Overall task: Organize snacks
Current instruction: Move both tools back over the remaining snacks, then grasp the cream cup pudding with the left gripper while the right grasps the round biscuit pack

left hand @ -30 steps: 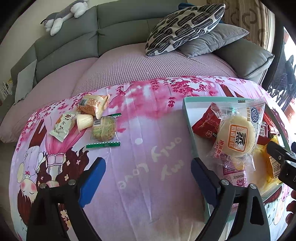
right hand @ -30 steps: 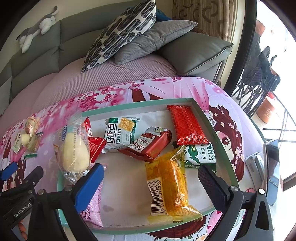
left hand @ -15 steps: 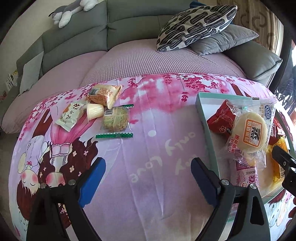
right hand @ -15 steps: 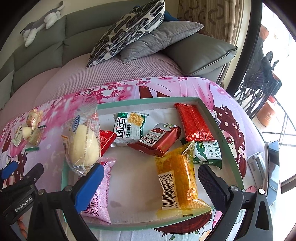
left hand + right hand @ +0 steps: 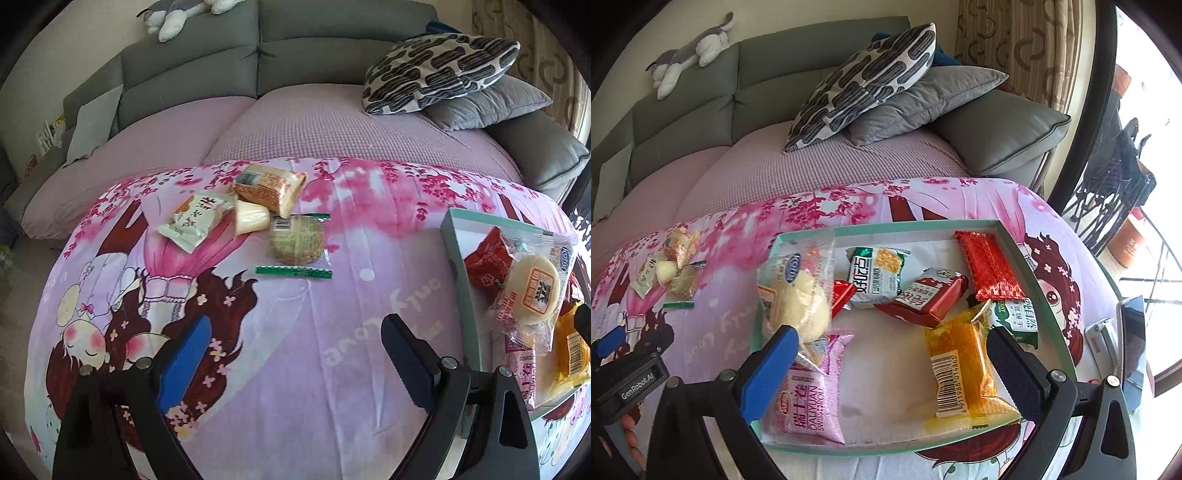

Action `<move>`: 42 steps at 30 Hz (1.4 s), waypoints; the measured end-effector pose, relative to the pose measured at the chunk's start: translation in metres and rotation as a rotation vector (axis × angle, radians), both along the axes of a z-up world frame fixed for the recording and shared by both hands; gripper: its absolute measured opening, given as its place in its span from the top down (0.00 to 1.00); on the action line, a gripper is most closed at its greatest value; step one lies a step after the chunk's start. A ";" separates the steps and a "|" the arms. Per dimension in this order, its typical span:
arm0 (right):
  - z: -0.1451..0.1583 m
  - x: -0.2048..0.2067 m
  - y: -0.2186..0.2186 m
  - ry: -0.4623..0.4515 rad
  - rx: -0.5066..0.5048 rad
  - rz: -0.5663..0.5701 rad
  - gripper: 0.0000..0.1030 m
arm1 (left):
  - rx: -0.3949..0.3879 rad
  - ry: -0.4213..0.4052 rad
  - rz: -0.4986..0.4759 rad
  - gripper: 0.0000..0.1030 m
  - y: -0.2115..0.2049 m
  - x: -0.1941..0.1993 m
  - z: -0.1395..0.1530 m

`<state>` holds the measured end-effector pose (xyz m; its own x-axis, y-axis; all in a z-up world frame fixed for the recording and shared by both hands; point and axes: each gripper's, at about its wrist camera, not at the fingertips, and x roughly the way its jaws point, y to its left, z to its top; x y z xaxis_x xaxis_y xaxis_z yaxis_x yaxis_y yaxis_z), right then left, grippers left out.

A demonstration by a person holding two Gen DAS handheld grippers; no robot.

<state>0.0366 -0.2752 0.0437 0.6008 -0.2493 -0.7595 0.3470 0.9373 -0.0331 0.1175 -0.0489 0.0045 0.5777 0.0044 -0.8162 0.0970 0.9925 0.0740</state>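
On the table: pink cartoon cloth [image 5: 295,369], sofa [image 5: 258,74] behind
Tray: green box tray [image 5: 1038,295] at right, holds most snacks, bun pack [image 5: 801,299] leaning on its left rim
Loose snacks: four left in a cluster, orange pack [image 5: 269,188], white pack [image 5: 195,219], jelly cup [image 5: 251,219], round cake [image 5: 297,240], well apart from tray
Left claw [image 5: 295,339]: released, empty, over bare cloth
Right claw [image 5: 890,350]: released, empty, over tray
Risk: bun pack may tip off rim if the tray is bumped; crinkly wrappers could slip from the pads; cloth may drag
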 end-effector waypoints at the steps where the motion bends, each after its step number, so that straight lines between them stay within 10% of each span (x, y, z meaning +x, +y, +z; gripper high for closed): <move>1: 0.001 0.001 0.005 -0.008 0.006 0.018 0.00 | 0.008 0.001 0.021 0.09 0.007 0.002 0.000; 19: -0.013 0.024 0.104 -0.009 0.091 0.281 0.00 | 0.014 0.004 0.317 0.09 0.116 0.010 -0.001; 42: -0.063 0.139 0.165 0.071 0.136 0.373 0.00 | -0.084 0.066 0.218 0.09 0.123 0.090 -0.016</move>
<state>0.1756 -0.1107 -0.0197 0.5761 0.0813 -0.8133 -0.0164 0.9960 0.0880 0.2079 0.0743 -0.0116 0.5156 0.0534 -0.8552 -0.1186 0.9929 -0.0096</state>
